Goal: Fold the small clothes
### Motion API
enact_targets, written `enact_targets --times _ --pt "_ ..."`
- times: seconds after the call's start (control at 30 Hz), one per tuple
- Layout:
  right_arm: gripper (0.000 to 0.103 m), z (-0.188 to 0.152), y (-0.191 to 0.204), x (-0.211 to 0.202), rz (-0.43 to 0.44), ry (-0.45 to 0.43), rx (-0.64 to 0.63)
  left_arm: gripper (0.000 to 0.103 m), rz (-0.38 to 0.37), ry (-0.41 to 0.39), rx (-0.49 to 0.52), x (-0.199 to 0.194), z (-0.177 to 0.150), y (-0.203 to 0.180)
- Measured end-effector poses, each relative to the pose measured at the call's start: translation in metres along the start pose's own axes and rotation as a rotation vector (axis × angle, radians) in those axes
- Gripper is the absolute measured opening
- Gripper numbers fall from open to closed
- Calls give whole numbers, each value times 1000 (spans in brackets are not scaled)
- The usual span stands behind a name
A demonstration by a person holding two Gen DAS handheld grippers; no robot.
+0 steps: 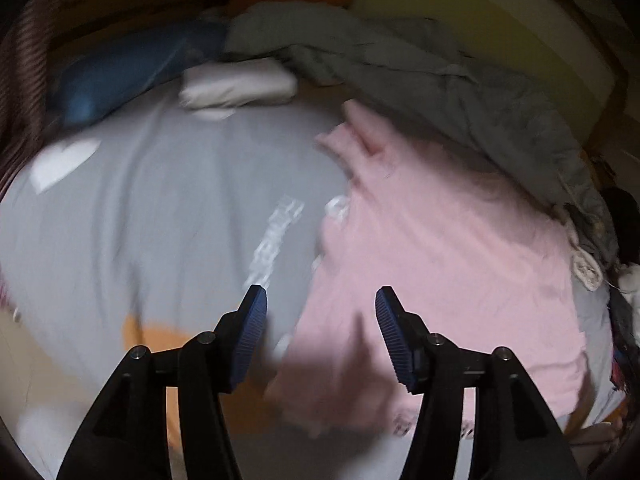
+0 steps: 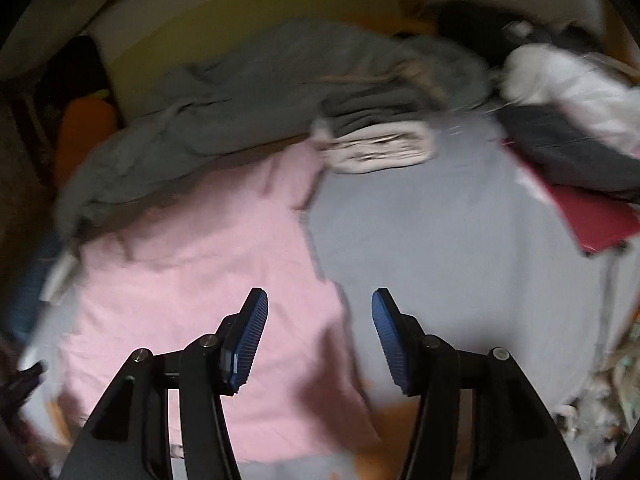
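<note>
Left hand-held gripper (image 1: 320, 300) up front, jaws spread wide, nothing between the blue pads (image 1: 250, 336). Right under and just ahead of it lies the pink garment (image 1: 440, 248), spread flat on the pale grey sheet (image 1: 140, 220), its near edge running between the fingers. Everything is motion-blurred, so fine detail is lost. To the gripper's left, white lettering (image 1: 276, 240) shows on the grey sheet, and an orange patch (image 1: 160, 336) sits close by the left finger. Further out, a folded white cloth (image 1: 236, 84) lies beyond the sheet's far edge, a blue item (image 1: 120, 68) to its left, and a rumpled grey blanket (image 1: 400, 64) sprawls across the back right.

Over to the right hand-held gripper (image 2: 320, 304): also wide open, gripping nothing. The pink garment (image 2: 200, 272) sits beneath its left finger and stretches away to the left; bare grey sheet (image 2: 440, 240) lies ahead and right. Beyond that, a folded stack of grey and cream cloth (image 2: 380, 136) rests at the garment's far corner. Far right, a red flat item (image 2: 592, 216) lies under dark cloth (image 2: 568, 148), with a white garment (image 2: 568, 88) behind.
</note>
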State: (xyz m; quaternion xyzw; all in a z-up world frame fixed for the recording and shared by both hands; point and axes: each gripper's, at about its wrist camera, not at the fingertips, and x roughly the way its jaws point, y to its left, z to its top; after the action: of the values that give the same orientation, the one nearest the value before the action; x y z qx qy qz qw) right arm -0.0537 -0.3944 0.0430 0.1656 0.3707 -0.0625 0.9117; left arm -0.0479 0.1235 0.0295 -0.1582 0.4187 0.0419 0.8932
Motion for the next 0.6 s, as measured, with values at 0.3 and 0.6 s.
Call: enact_targets --times 0.3,0.6 --pt "35 18 -6 88 36 340 -51 51 0 216 68 71 54 -10" --pt "4 23 2 92 -36 235 -64 3 29 233 73 90 35 1"
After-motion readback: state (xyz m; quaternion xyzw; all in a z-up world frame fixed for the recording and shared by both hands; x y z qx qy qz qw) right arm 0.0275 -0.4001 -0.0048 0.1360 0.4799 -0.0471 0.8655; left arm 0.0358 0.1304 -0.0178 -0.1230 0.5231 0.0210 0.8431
